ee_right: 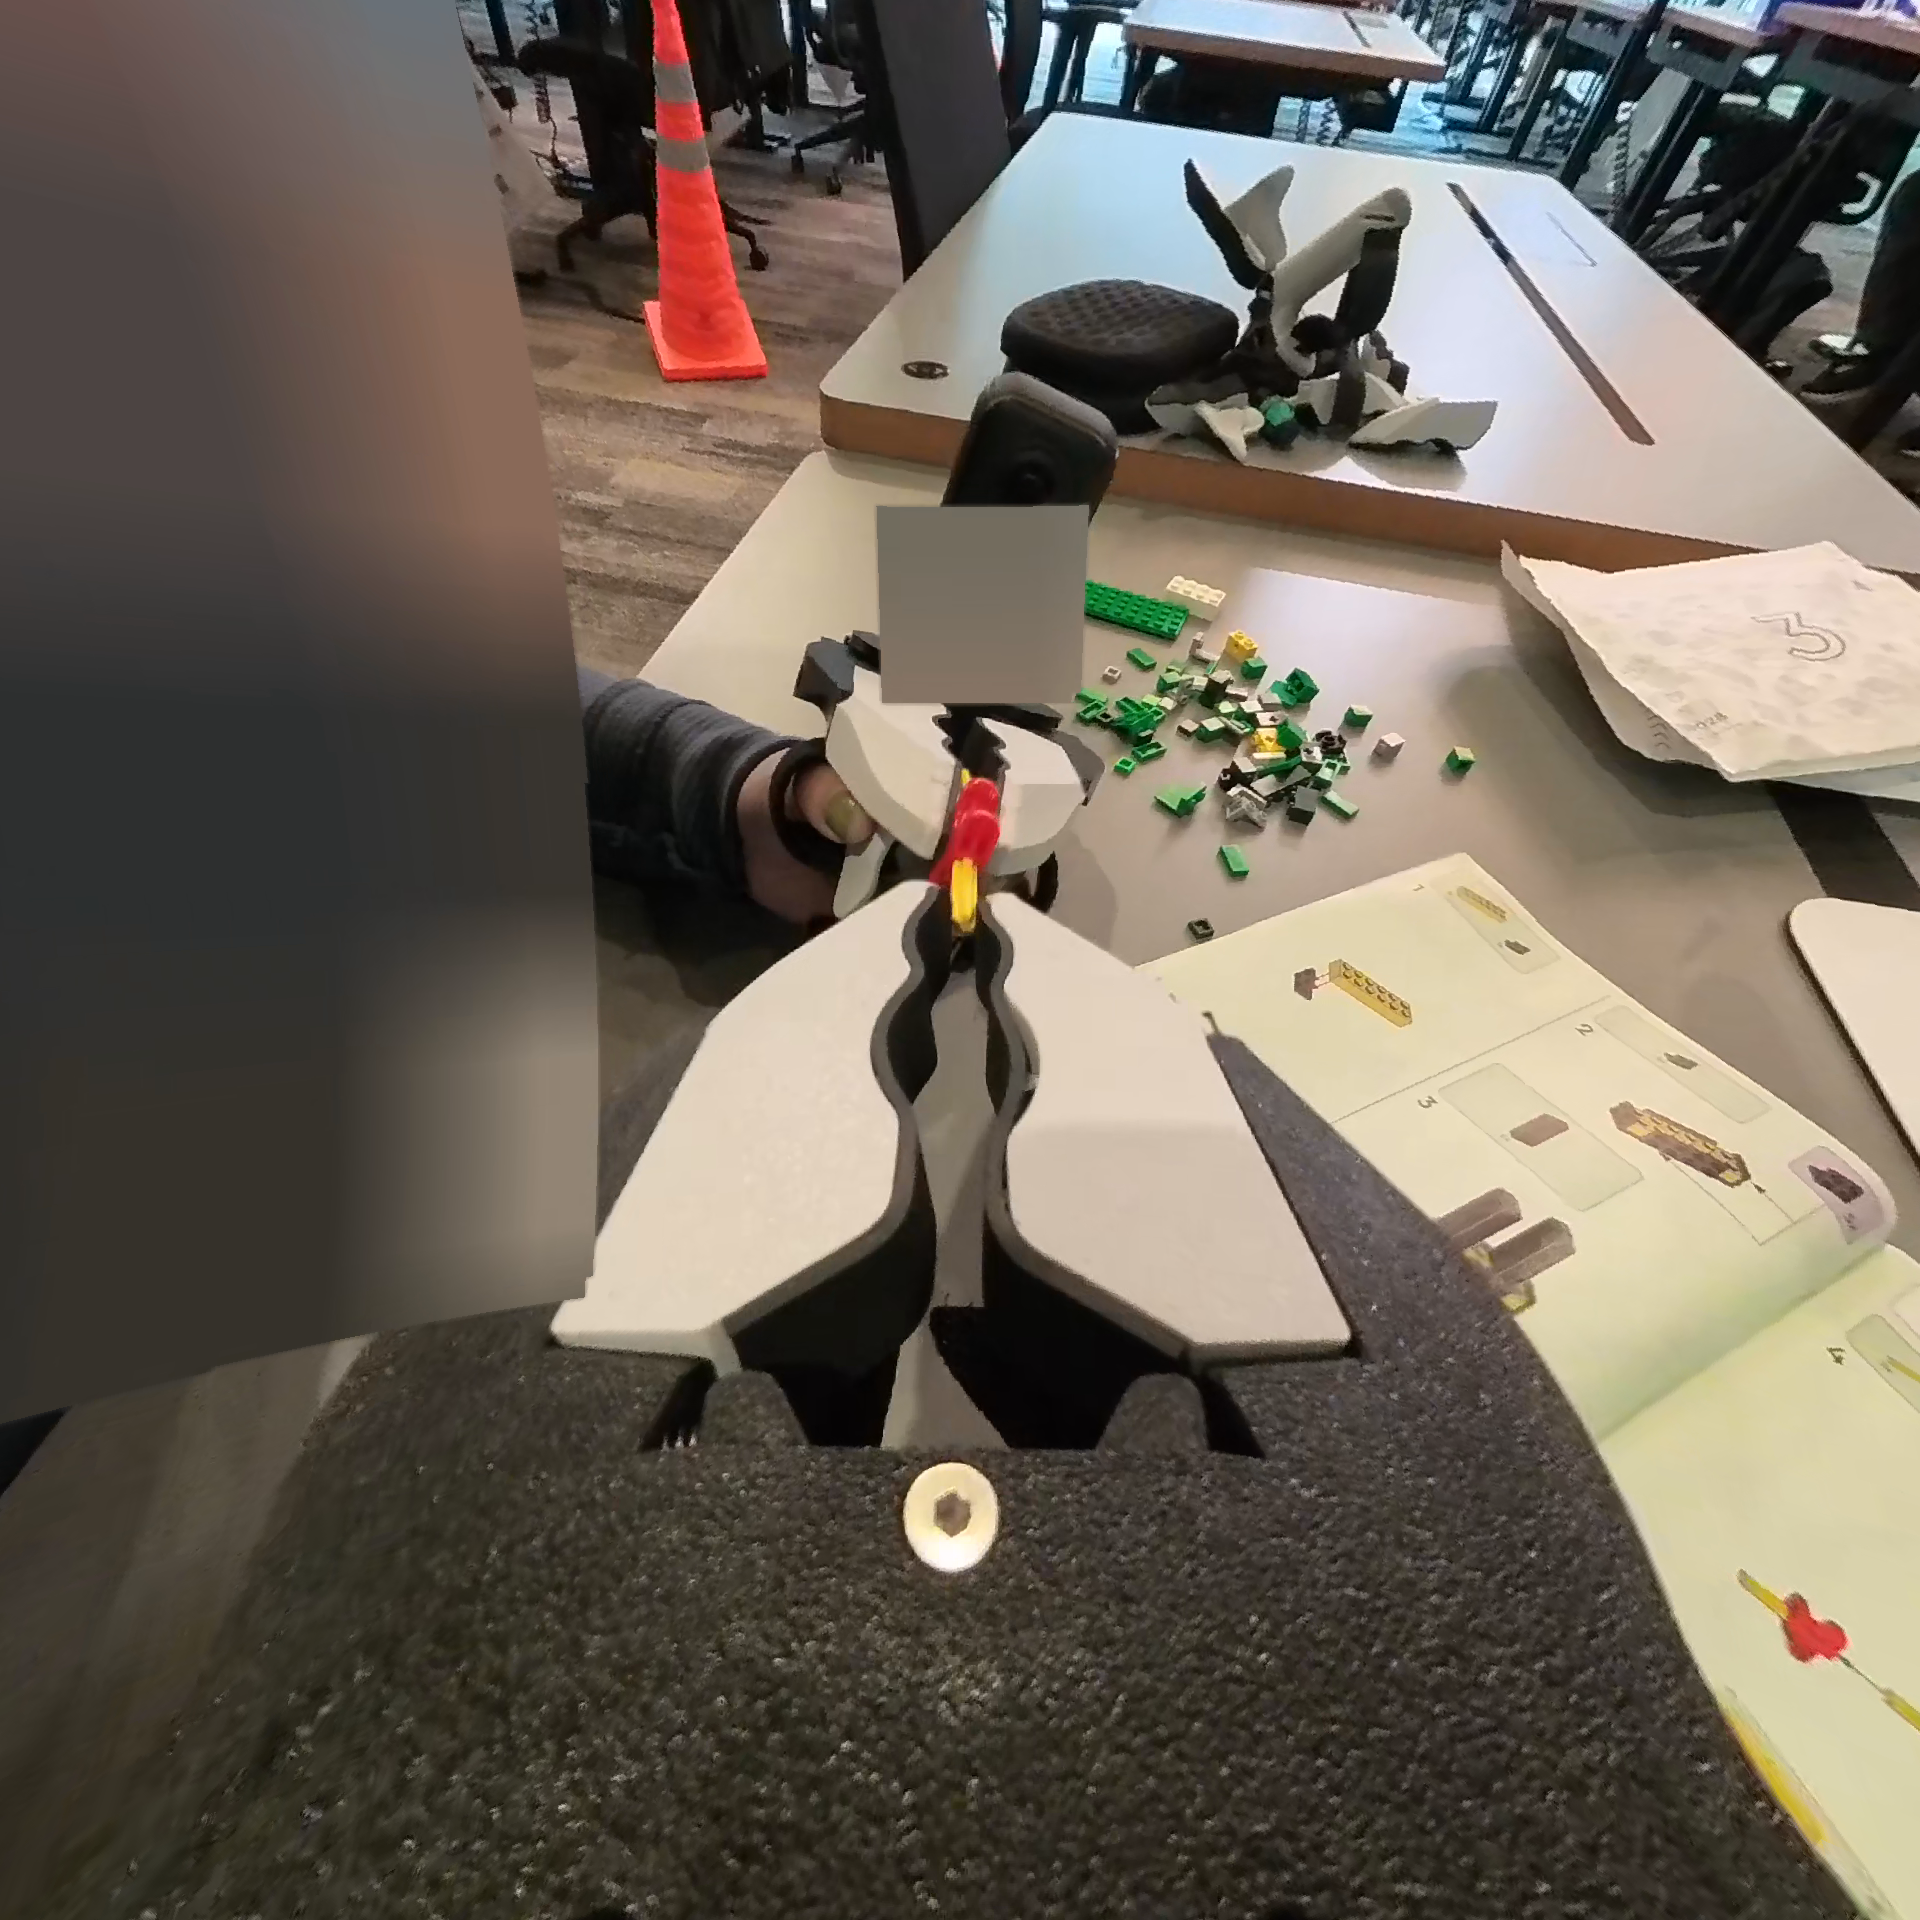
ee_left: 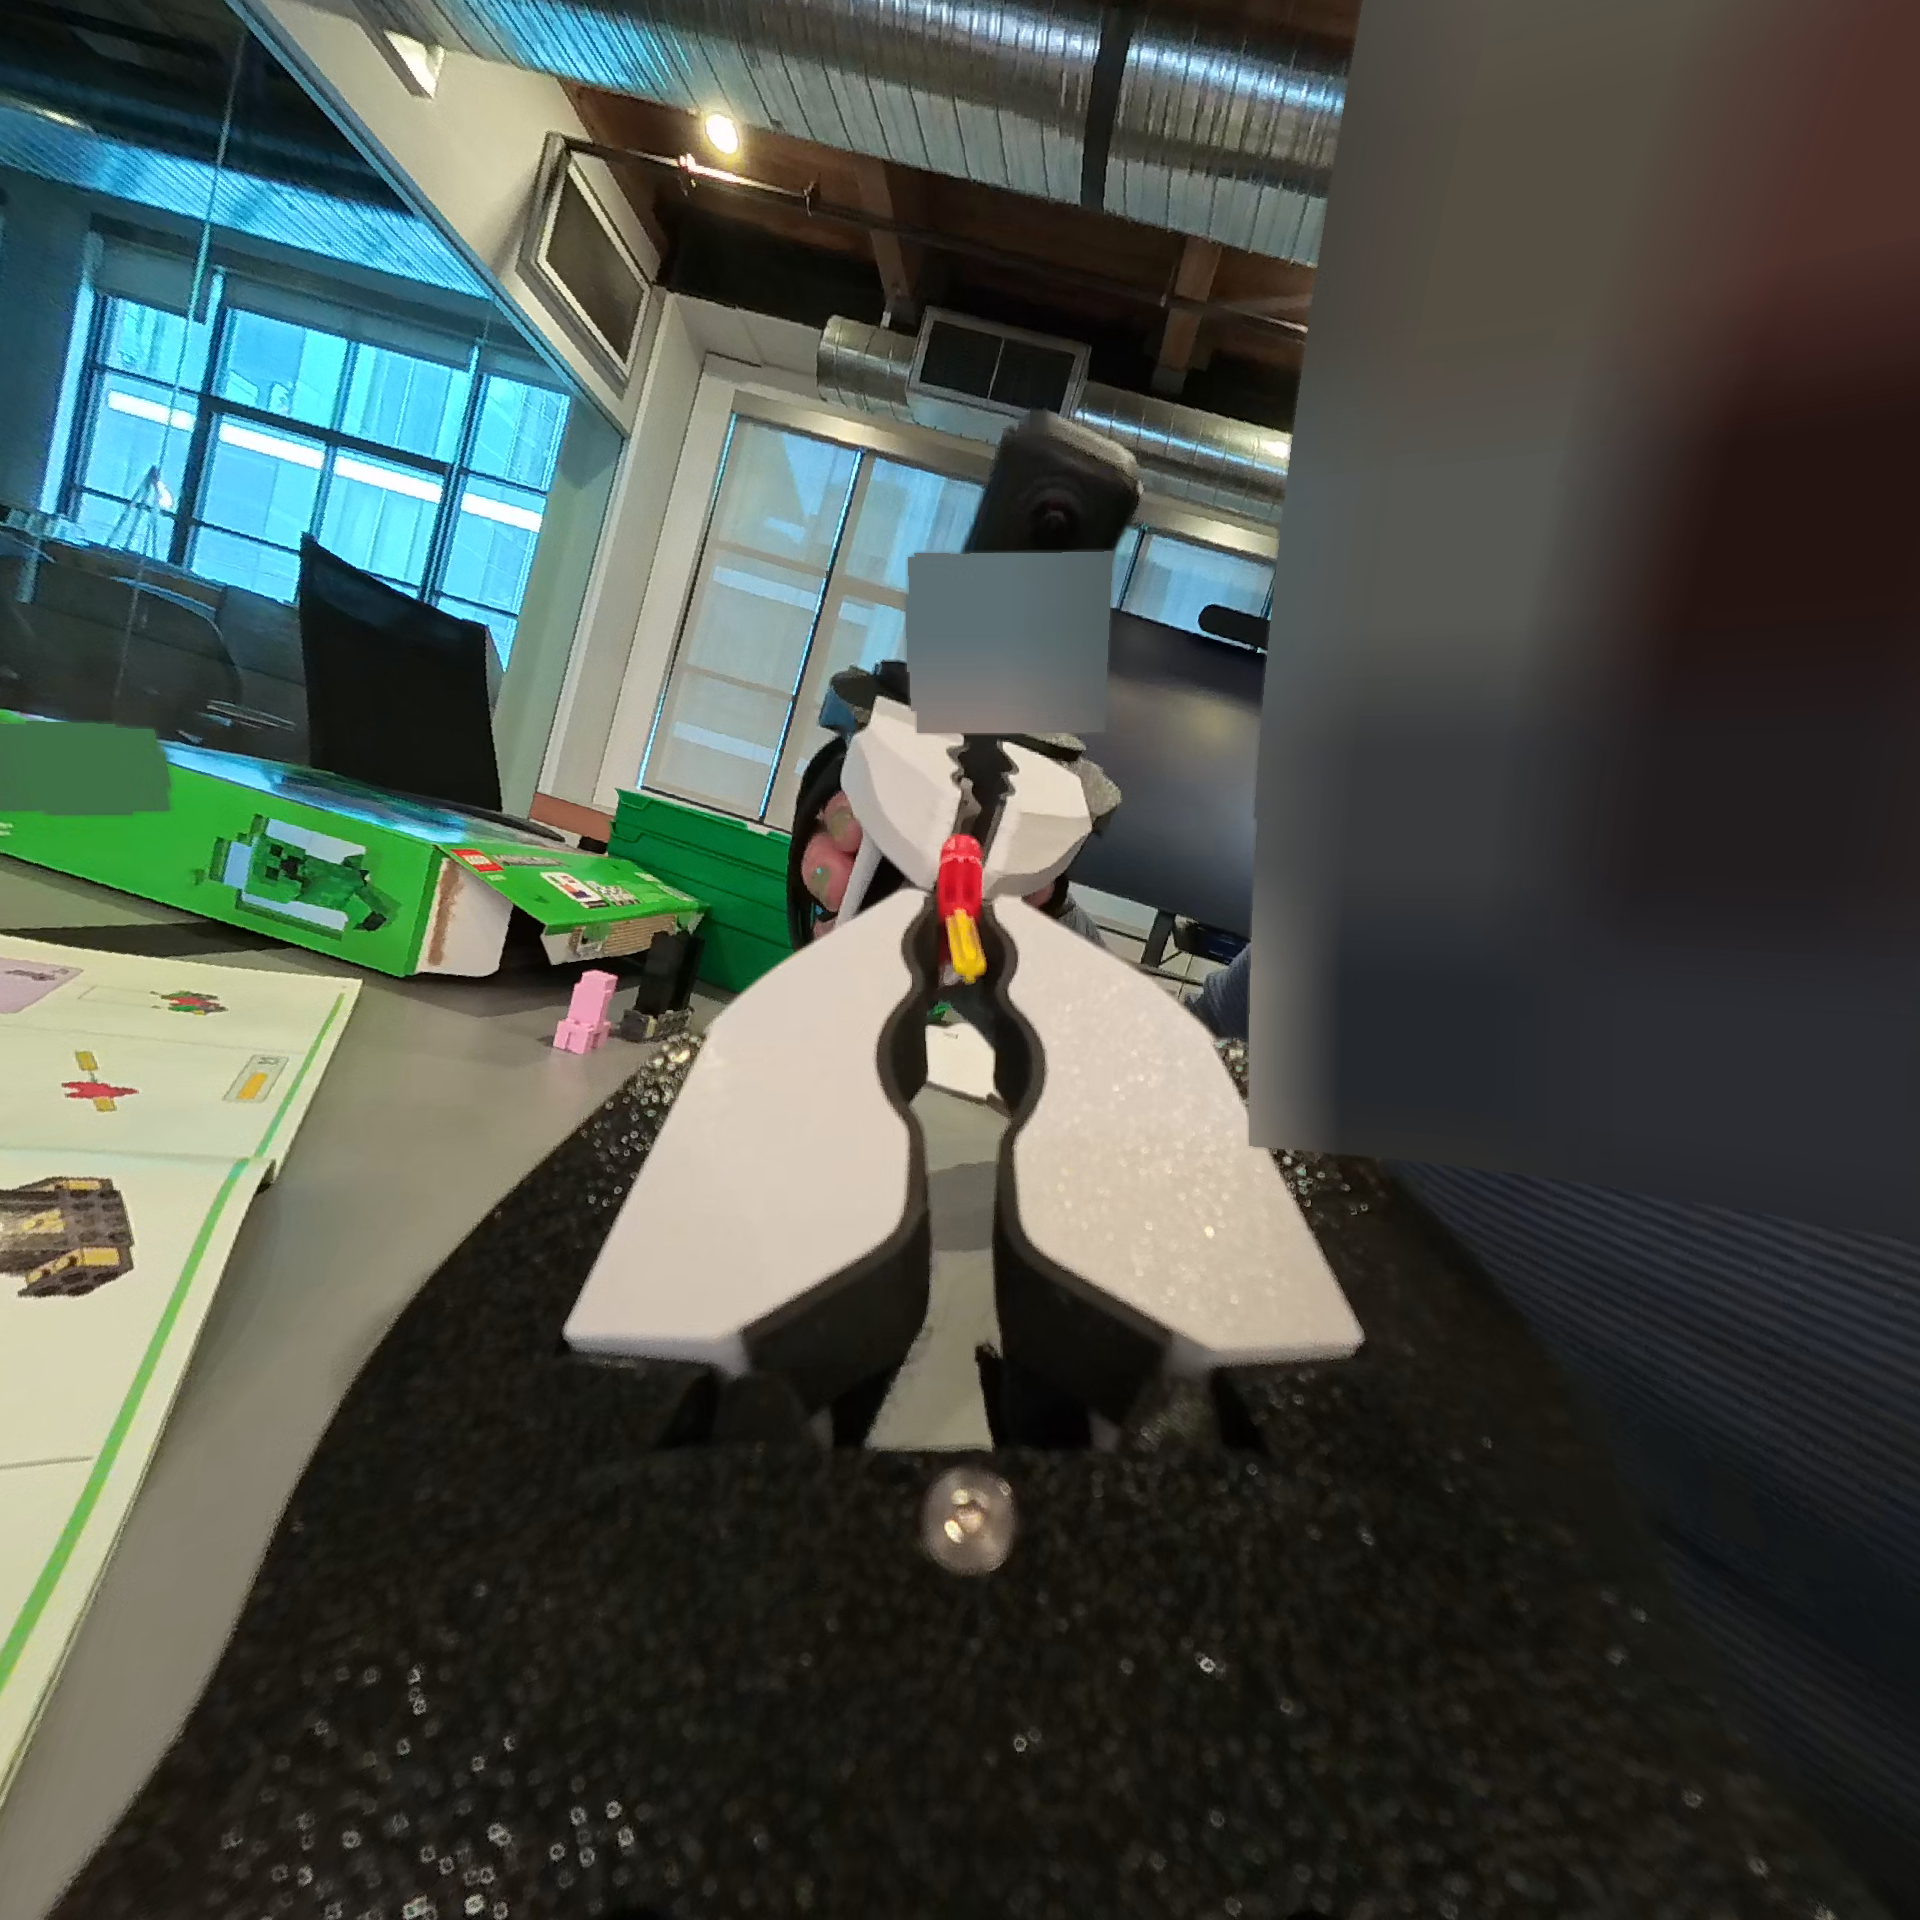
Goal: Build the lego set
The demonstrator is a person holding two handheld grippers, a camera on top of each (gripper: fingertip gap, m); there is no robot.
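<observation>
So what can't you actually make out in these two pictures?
- How the yellow pin seats in the red piece: both views, hidden by the closed fingers of the left gripper and right gripper.
- Shapes of the loose bricks: right wrist view, too small.
- Instruction booklet: cut off by the left edge, left wrist view.

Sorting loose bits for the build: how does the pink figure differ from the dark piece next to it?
The pink figure is pale pink and low; the dark piece is black and taller. The pink one sits nearer the booklet, the dark one nearer the green box. Both rest on the grey table.
</observation>
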